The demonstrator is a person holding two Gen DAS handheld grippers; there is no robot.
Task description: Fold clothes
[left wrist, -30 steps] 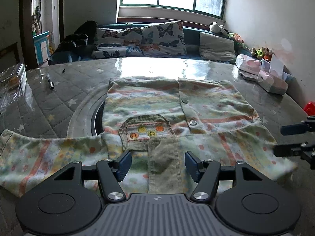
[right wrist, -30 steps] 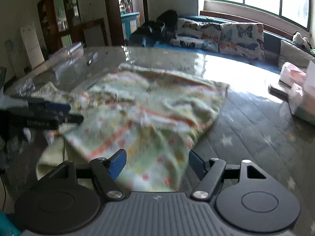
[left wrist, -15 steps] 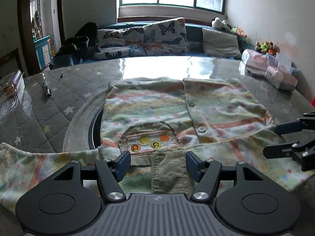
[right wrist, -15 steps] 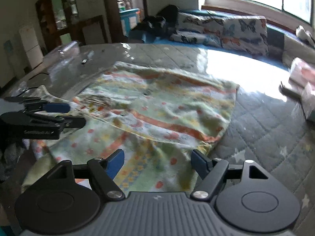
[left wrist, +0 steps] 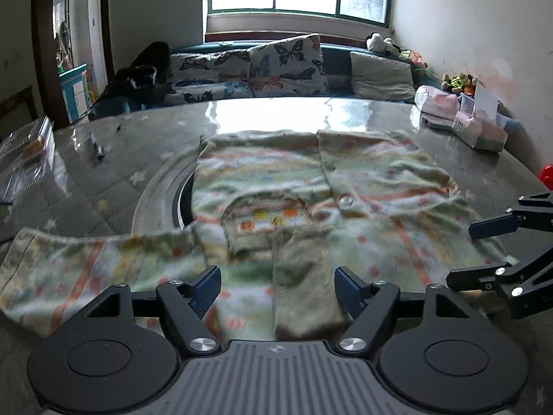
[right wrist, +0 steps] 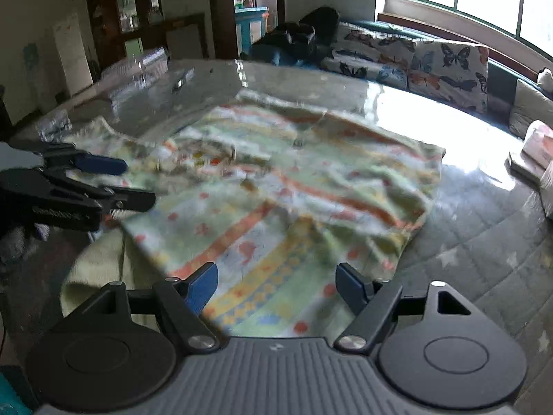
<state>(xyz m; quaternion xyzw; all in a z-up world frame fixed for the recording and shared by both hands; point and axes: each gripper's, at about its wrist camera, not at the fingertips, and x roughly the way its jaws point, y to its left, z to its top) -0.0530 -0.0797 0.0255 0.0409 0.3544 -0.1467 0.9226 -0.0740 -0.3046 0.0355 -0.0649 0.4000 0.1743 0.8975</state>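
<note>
On the glossy bench (left wrist: 86, 186) the soft, light cardigan (left wrist: 311, 186) lies spread flat, best pinched at a sleeve cuff or hem, both the left gripper (left wrist: 276, 283) and right gripper (right wrist: 276, 282) with jaws apart.

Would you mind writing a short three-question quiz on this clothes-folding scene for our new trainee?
1. True or false: the left gripper is shut on the garment.
2. What lies on the table left of the garment: A a dark pen, B a spoon, C a phone?
3. Fill in: the right gripper has its jaws ____.

Key: 1 false, both grippers are open and hold nothing. 2 A. 3 open.
</note>
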